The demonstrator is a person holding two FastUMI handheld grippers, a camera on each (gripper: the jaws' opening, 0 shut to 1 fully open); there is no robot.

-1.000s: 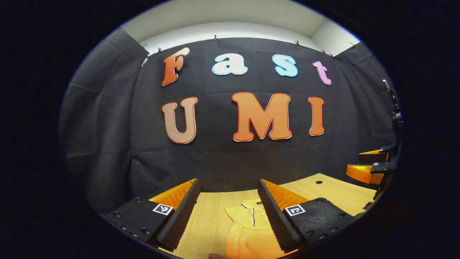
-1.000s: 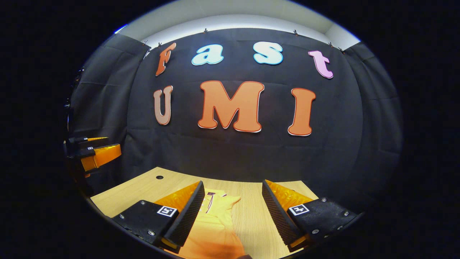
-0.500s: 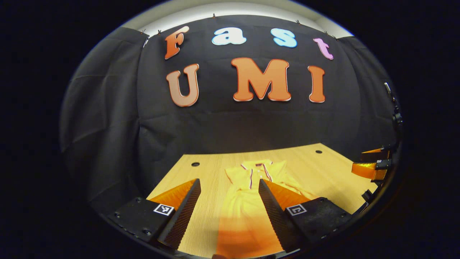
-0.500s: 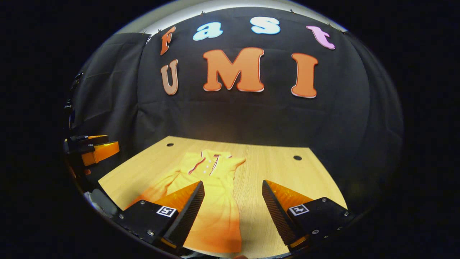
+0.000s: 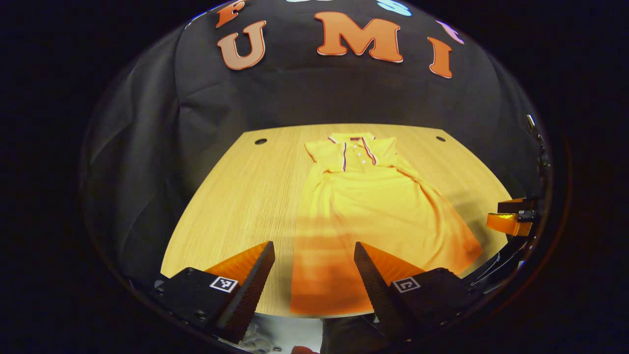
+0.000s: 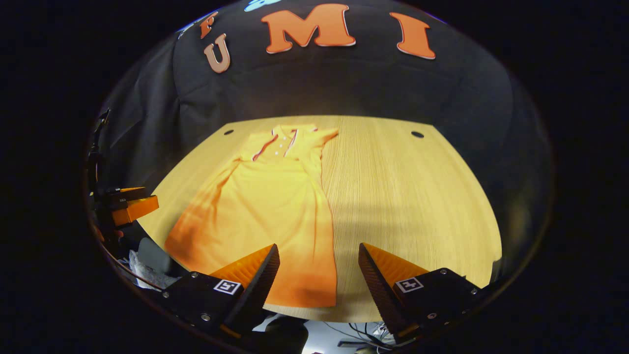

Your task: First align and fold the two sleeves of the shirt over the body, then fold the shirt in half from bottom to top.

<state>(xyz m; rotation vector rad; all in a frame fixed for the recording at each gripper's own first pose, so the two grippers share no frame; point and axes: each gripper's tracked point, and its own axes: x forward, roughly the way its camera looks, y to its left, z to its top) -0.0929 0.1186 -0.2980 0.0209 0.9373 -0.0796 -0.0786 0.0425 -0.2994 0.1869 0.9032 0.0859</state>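
- Nearest in the left gripper view, the left gripper [image 5: 312, 275] has its jaws spread wide with nothing between them; it hangs above the near edge of the table [image 5: 236, 196]; the shirt's hem lies just past the fingertips
- In the right gripper view, the right gripper [image 6: 318, 278] is likewise wide apart and grips nothing; its left finger overlaps the shirt's hem corner in the picture, though contact cannot be told
- The yellow shirt [image 5: 373, 206] lies flat on the wooden table, hem toward the near edge, collar [image 5: 351, 142] toward the far side; in the right gripper view the shirt [image 6: 265, 206] sits on the left half of the table [image 6: 408, 196]
- At the right rim of the left gripper view the other gripper shows, small, beside the table
- Farthest, the black cloth wall [image 5: 304, 93] rises behind the table
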